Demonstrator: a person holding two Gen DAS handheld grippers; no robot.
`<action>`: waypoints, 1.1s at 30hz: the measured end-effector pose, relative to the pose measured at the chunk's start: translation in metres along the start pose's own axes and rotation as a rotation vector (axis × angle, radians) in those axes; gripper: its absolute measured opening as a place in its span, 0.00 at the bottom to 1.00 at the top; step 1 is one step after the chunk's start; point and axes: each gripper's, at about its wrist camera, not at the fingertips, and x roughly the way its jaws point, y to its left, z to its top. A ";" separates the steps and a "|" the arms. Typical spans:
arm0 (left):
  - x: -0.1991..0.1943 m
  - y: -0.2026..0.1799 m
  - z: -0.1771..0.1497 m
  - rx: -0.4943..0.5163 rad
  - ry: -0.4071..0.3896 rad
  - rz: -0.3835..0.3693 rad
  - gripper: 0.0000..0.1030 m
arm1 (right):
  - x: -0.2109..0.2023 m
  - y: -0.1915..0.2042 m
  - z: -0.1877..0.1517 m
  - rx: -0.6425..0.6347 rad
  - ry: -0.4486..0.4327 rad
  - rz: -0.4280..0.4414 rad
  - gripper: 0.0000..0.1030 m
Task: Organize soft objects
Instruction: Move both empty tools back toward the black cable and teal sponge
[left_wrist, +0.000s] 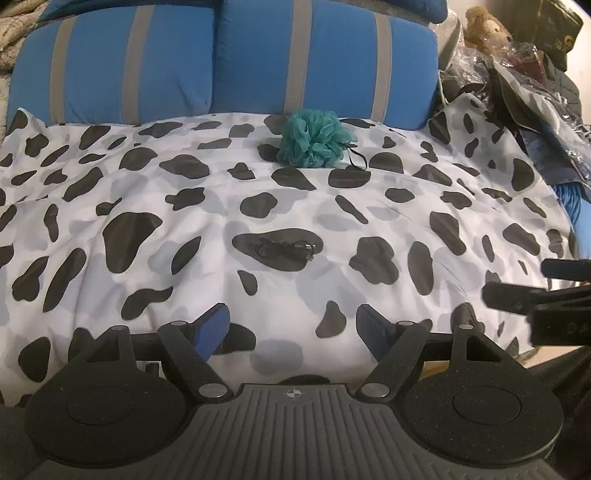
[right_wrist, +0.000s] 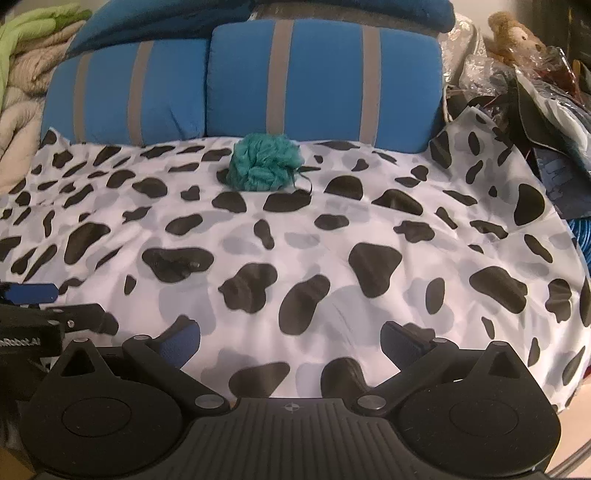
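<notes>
One teal mesh bath pouf, ruffled and round with a thin dark loop trailing from it, sits on a cow-print bedspread just before two blue striped pillows; left gripper and right gripper fingers spread, grasping nothing.

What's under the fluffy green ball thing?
The teal bath pouf sits on the cow-spotted sheet, in front of the blue striped pillows. Whatever lies beneath the sheet is covered.
</notes>
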 end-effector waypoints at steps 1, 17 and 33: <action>0.003 0.000 0.001 -0.001 0.003 0.001 0.73 | 0.001 -0.001 0.002 0.000 -0.004 0.001 1.00; 0.049 0.008 0.018 -0.011 0.018 -0.072 0.72 | 0.036 -0.022 0.023 -0.013 -0.001 0.004 1.00; 0.111 0.024 0.035 -0.139 0.140 -0.109 0.72 | 0.066 -0.026 0.044 -0.026 0.010 0.022 1.00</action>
